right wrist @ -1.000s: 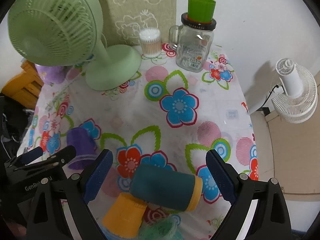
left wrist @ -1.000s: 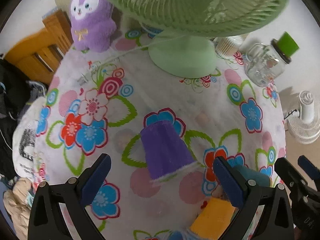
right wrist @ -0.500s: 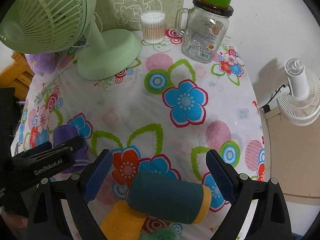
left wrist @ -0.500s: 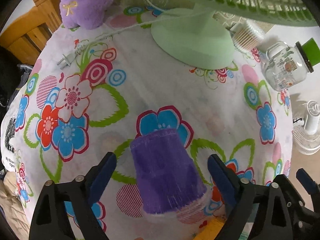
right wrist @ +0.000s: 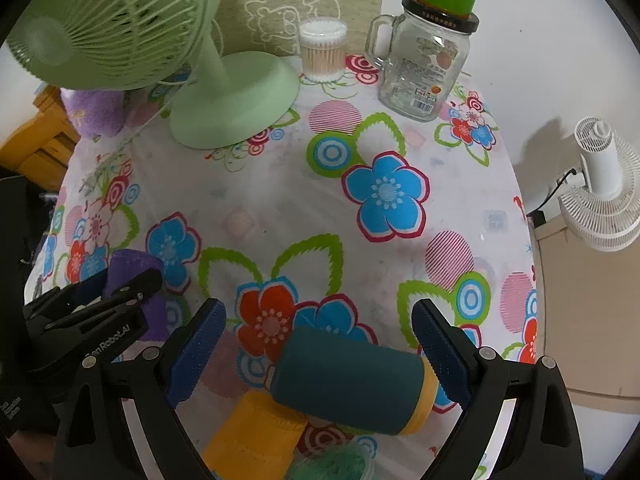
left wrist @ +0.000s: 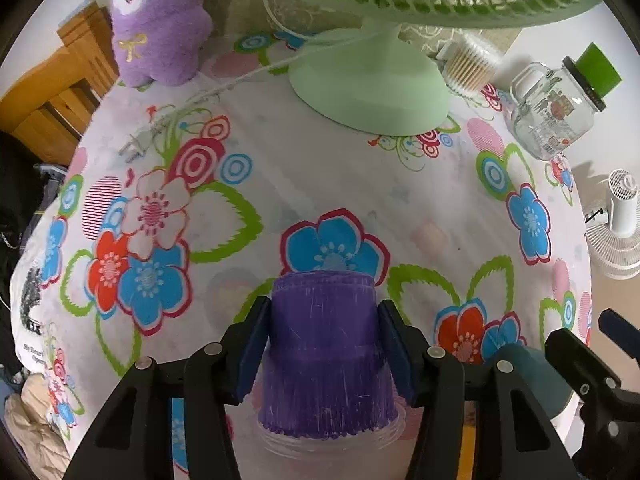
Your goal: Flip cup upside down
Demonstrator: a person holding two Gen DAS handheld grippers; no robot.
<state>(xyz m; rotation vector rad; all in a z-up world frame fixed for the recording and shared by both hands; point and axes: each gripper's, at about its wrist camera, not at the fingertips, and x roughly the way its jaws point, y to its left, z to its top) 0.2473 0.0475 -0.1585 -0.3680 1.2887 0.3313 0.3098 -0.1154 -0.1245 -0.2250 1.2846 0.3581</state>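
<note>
A purple plastic cup [left wrist: 326,344] lies on the flowered tablecloth, its base pointing away and its clear rim toward the camera. My left gripper [left wrist: 325,346] is shut on the purple cup, with a blue pad pressed on each side. In the right wrist view the purple cup [right wrist: 132,268] shows at far left, partly hidden by the left gripper. My right gripper [right wrist: 316,350] is open; a dark teal cup with a yellow rim [right wrist: 352,380] lies on its side between the jaws, untouched.
A yellow cup [right wrist: 252,436] and a green cup [right wrist: 336,466] lie near the front edge. A green desk fan [right wrist: 236,96], cotton-swab tub [right wrist: 323,50], glass jar mug [right wrist: 424,64] and purple plush toy [left wrist: 156,24] stand at the back. A white fan [right wrist: 600,184] is off the table, right.
My left gripper moved forward around the purple cup and closed on its sides. My right gripper stayed open over the teal cup, shifting slightly.
</note>
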